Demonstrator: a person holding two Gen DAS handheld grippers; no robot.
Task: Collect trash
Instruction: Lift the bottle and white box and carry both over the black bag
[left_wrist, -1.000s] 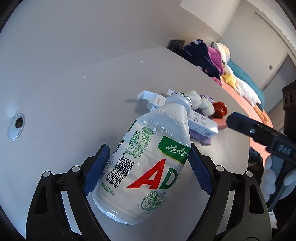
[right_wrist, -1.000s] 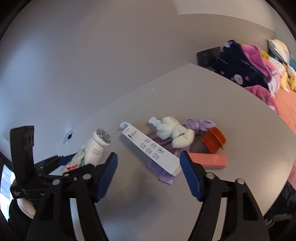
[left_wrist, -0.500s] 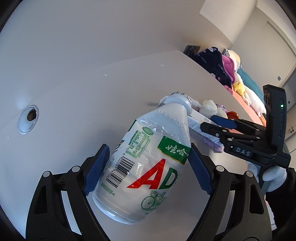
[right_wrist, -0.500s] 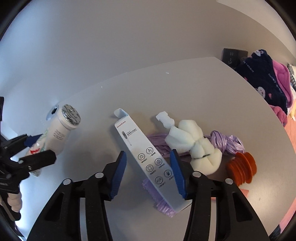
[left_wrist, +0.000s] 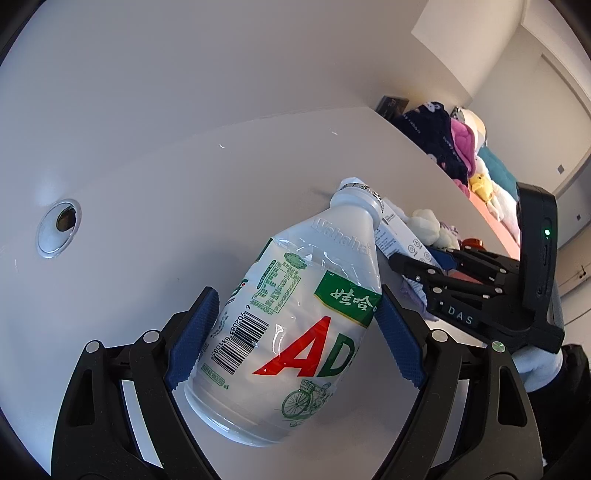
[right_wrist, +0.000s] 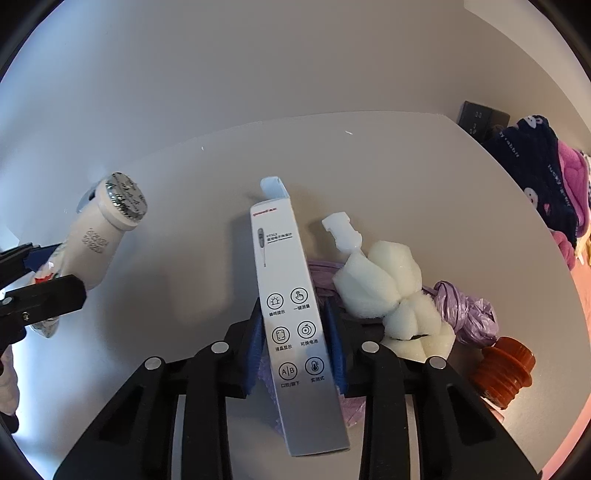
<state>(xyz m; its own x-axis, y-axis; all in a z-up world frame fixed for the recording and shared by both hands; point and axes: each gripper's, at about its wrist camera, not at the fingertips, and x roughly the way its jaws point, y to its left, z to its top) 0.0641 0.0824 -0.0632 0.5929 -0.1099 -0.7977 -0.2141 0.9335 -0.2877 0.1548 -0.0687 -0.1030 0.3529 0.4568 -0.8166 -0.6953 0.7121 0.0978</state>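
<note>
Holding the milk bottle in my left tongs, I had just been squeezing my right tongs on the white box beside the foam lump. The thin, slippery box could have crushed or slid out.

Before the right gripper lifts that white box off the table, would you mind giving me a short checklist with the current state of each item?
1. Right gripper astride the white box: ok; its jaws have just been closing, one blue pad on each long side.
2. Pads firmly pressing the box: cannot tell.
3. Purple bag free of the jaws: cannot tell; purple film lies under the box.
4. White foam clear of the jaws: ok, beside the right finger.
5. Left gripper holding the bottle: ok, clamped between both pads.
6. Box's far flap: not ok, open.
</note>
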